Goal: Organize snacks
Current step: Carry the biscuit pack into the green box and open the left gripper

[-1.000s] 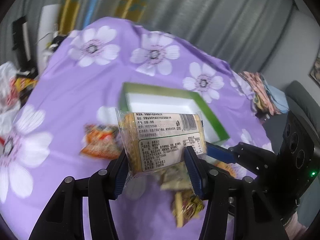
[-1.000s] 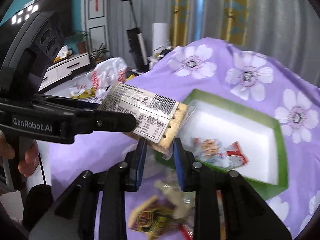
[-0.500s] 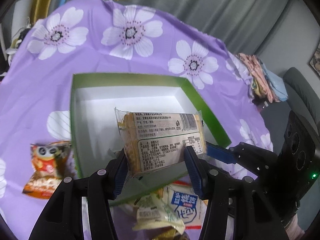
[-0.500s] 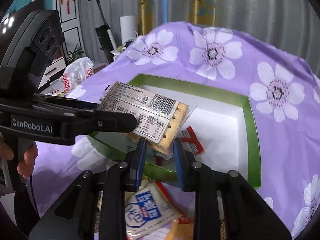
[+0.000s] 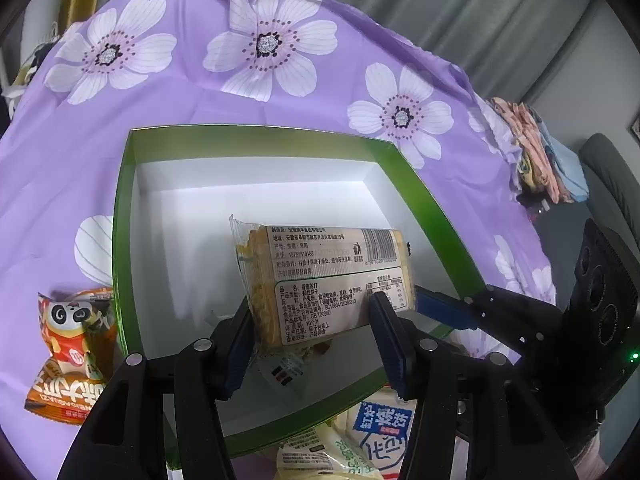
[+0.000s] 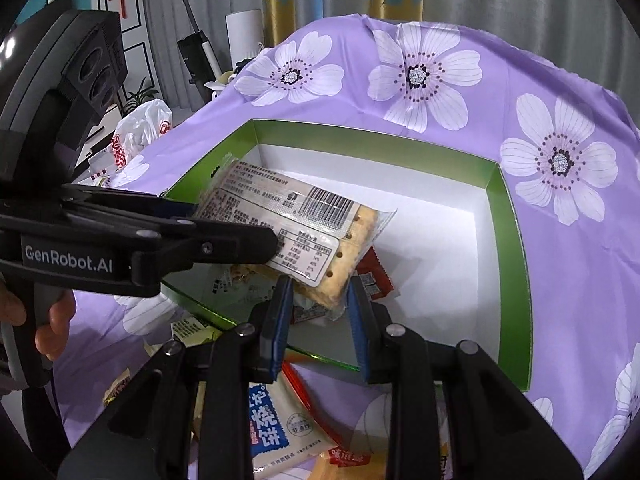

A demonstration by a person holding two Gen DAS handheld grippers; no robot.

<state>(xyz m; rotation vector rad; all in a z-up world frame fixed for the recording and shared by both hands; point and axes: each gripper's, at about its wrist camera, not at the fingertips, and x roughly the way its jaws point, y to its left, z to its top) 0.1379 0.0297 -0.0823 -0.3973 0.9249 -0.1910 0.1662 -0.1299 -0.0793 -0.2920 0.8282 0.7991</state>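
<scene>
Over the green box [image 5: 256, 132], both grippers hold one cracker pack [image 5: 332, 264], label up, hanging above the white floor and not yet set down.

- Left gripper [image 5: 312, 304]: jaws pinch the pack across its width, pads on both long sides. Firm hold.
- Right gripper [image 6: 320, 284]: jaws narrow, the pack's end corner sits between them. They have just been opening a little. Pads are very close to the crackers; can't tell if they press.
- Already in the box: a red packet [image 6: 372, 276] and other small packets under the pack's near end.
- Outside, on the purple cloth [image 5: 200, 96]: a panda bag [image 5: 72, 340] left of the box, a blue-white pack [image 6: 268, 424] and more by the near wall.

Step in hand, as I read it: place the pack in the box.

Doing it well:
- Lower both hands together and keep the pack level. In the right view it tilts.
- Aim for the bare floor toward the far wall so it lies flat, not on the red packet.
- Keep the fingers clear of the near wall going down.
- Finish the right release first and let the left carry it. Spread the left jaws only once the pack rests, or it drops and crackers may break.
- Pull back up and out so the wrapper seal doesn't snag.
</scene>
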